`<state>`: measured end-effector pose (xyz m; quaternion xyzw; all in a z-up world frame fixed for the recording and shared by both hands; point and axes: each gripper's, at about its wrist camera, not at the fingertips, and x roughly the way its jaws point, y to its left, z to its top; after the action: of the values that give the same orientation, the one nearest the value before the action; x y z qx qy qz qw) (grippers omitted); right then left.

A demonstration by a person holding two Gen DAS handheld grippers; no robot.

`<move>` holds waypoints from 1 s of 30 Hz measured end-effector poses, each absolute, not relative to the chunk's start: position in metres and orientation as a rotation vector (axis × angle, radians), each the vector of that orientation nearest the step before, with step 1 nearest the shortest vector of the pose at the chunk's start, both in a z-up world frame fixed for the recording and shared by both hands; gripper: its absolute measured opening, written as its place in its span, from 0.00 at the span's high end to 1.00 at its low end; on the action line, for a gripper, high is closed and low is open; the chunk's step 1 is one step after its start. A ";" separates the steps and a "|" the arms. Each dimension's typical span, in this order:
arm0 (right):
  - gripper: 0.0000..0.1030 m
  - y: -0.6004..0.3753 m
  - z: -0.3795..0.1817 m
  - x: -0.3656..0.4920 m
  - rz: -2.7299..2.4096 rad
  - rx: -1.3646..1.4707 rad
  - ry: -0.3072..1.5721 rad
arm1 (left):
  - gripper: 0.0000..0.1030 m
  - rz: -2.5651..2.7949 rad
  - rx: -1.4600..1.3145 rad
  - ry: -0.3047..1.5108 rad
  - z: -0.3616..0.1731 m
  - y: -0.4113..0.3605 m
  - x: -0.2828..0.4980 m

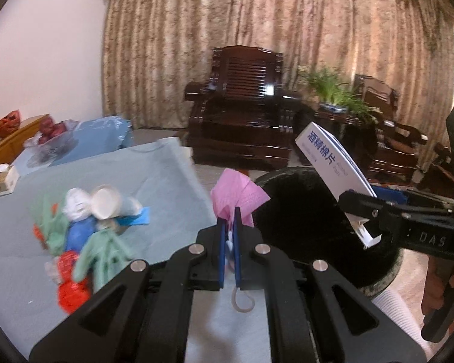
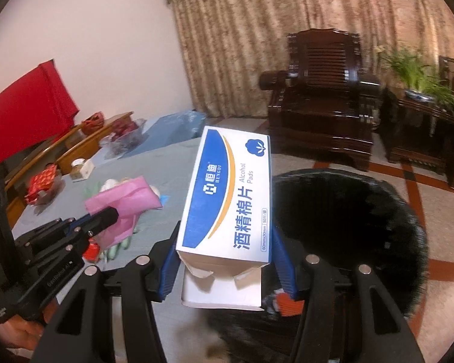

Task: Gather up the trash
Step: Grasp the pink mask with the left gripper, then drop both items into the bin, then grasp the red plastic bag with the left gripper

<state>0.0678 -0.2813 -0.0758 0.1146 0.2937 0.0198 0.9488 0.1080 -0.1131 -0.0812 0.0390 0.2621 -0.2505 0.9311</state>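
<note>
My left gripper (image 1: 230, 214) is shut on a pink face mask (image 1: 237, 195), held up near the table's right edge; its ear loop (image 1: 242, 302) dangles below the fingers. My right gripper (image 2: 225, 239) is shut on a white and blue alcohol pads box (image 2: 227, 193), its open flap end toward the camera. The box (image 1: 333, 163) appears at the right of the left wrist view, over a black trash bin (image 1: 302, 211). That bin (image 2: 342, 211) lies just right of the box. A pile of trash (image 1: 84, 227) rests on the light blue tablecloth (image 1: 154, 181): green gloves, white cups, red and blue wrappers.
A small white box (image 1: 4, 178), a bowl of red fruit (image 1: 53, 134) and a blue bag (image 1: 106, 133) sit at the table's far side. Dark wooden armchairs (image 1: 242, 115), a potted plant (image 1: 333, 90) and curtains stand behind. A hand (image 1: 442, 281) grips the right tool.
</note>
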 end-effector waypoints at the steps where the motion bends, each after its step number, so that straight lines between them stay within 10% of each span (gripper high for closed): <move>1: 0.47 -0.288 -0.077 0.065 0.023 0.235 0.599 | 0.96 -0.529 0.082 0.536 -0.081 -0.121 0.109; 19: 0.43 -0.364 -0.113 0.043 -0.159 0.295 0.663 | 0.93 -0.696 0.118 0.598 -0.111 -0.216 0.126; 24: 0.30 -0.372 -0.123 0.039 -0.197 0.298 0.678 | 0.53 -0.712 0.085 0.621 -0.118 -0.216 0.131; 30: 0.06 -0.375 -0.120 0.033 -0.251 0.285 0.651 | 0.29 -0.671 0.067 0.617 -0.116 -0.195 0.131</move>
<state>0.0331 -0.3748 -0.1197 0.1393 0.3180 -0.1224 0.9298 0.1309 -0.1948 -0.1163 0.0323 0.2977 -0.3240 0.8974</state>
